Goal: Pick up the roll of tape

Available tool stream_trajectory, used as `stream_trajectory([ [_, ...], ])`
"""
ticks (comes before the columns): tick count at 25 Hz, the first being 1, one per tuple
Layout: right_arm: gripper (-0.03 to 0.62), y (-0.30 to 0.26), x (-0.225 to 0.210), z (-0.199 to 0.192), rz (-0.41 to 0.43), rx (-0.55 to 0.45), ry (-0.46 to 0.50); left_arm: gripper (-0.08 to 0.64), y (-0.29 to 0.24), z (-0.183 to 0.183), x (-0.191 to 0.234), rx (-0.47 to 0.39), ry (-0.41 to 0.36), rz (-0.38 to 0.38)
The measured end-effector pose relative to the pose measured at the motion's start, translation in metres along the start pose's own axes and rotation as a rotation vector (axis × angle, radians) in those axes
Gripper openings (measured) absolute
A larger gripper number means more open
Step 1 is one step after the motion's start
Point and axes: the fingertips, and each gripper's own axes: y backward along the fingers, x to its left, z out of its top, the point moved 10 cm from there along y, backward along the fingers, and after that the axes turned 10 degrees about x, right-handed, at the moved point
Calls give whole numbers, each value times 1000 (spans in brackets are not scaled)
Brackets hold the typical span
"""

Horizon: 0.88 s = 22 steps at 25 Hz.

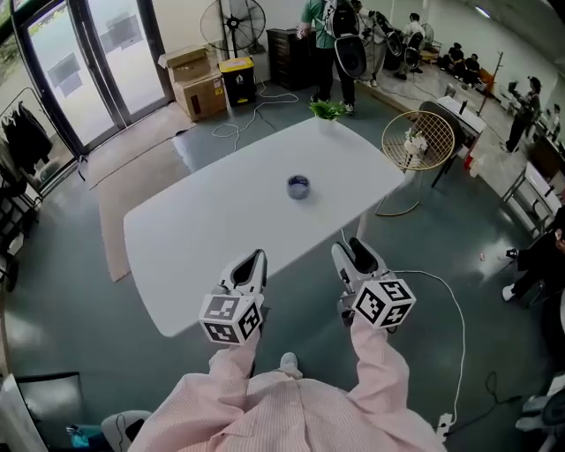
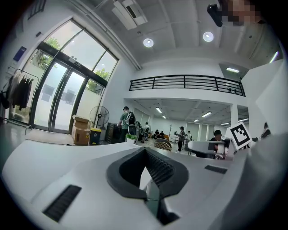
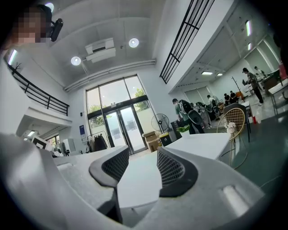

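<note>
— What sits at the far left of the head view?

— Glass doors (image 1: 79, 62) in the upper left corner. A tan mat (image 1: 132, 177) lies on the floor below them, and cardboard boxes (image 1: 199, 84) and a standing fan (image 1: 239, 22) are along the top edge.

— And the table?

— A white table (image 1: 203, 247) runs on a diagonal across the middle of the frame. It is bare except for the roll of tape (image 1: 298, 186) and a small green plant (image 1: 327, 109) at its far corner.

— Where exactly is the tape?

— It lies flat just above the frame's centre, on the far half of the tabletop. It is dark blue and well apart from both grippers.

— What about the left gripper?

— The left gripper (image 1: 250, 263) hovers at the near edge of the table, lower centre-left, at the end of a pink sleeve (image 1: 231, 366). In the left gripper view (image 2: 145, 150) the two ribbed pads meet at their tips with nothing held between them.

— And the right one?

— The right gripper (image 1: 353, 254) hangs just off the table's near right edge, level with the left. In the right gripper view (image 3: 143, 152) its jaws stand apart, and only the white tabletop shows in the gap.

— Anything further right?

— A white cable (image 1: 455, 309) loops down from that gripper toward the floor. A gold wire chair (image 1: 418, 141) stands beside the table's right corner.
</note>
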Motion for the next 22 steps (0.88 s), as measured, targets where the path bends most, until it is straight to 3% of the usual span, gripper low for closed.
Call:
stream_trajectory([
  [10,178,-48,-24,6,-4,16,-44,1,-49,13,30,27,-4,-25],
  [22,178,-102,-63,18,-15,62,-123,0,-103,19,56,81,44,-21],
])
